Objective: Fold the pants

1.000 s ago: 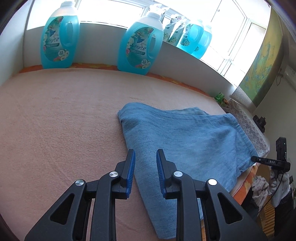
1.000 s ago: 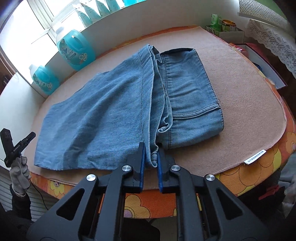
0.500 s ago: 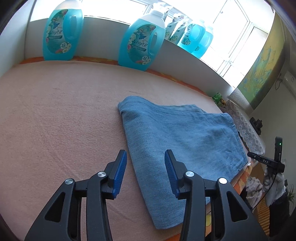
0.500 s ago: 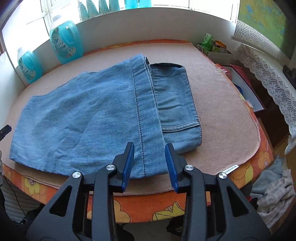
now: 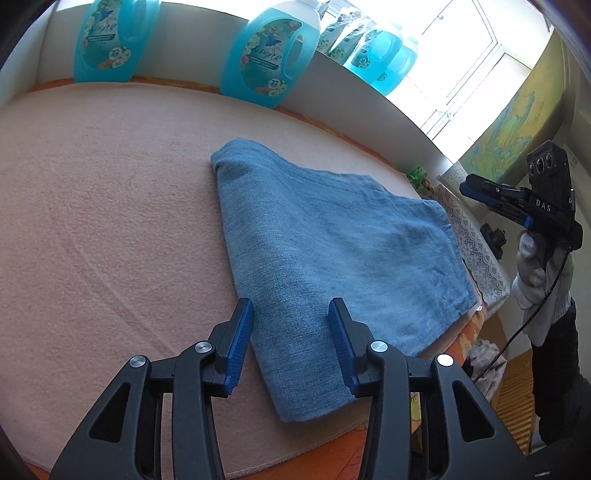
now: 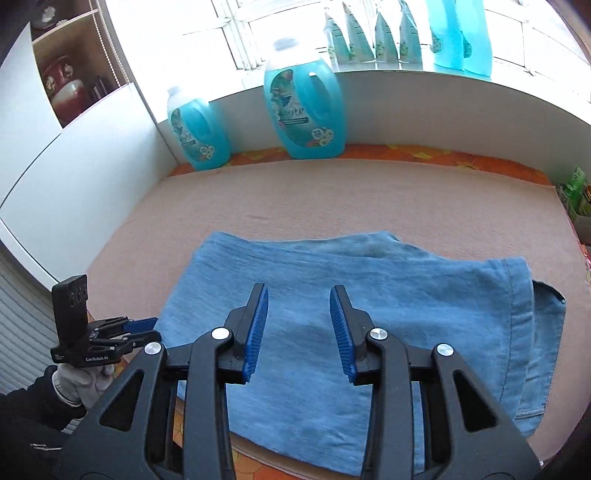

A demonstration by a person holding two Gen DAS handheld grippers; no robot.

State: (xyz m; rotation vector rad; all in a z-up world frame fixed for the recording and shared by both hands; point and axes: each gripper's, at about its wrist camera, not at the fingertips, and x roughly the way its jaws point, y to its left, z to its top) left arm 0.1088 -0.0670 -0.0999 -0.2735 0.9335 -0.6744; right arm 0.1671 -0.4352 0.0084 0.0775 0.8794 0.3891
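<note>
Blue jeans [image 5: 332,240] lie folded flat on the pink-covered table [image 5: 92,203], near its front edge. My left gripper [image 5: 290,306] hovers open over the jeans' left folded edge, and its pads grip nothing. In the right wrist view the jeans [image 6: 388,302] spread across the table [image 6: 332,199], with a hemmed layer on the right side. My right gripper [image 6: 298,291] is open above the middle of the jeans and holds nothing. Each view also catches the other gripper in a gloved hand: the right gripper [image 5: 469,186] off the table's right end, the left gripper [image 6: 142,328] at the jeans' left corner.
Two large turquoise detergent bottles [image 5: 273,51] [image 5: 107,37] stand at the table's back against the sill; they appear as bottles [image 6: 304,110] [image 6: 197,133] in the right wrist view. More bottles line the sill [image 6: 461,33]. Small green boxes [image 6: 576,192] sit at the far right corner.
The right gripper let go of the folded jeans edge, opened, and swung left and up over the jeans. The left gripper opened wider and dipped slightly toward the jeans' edge.
</note>
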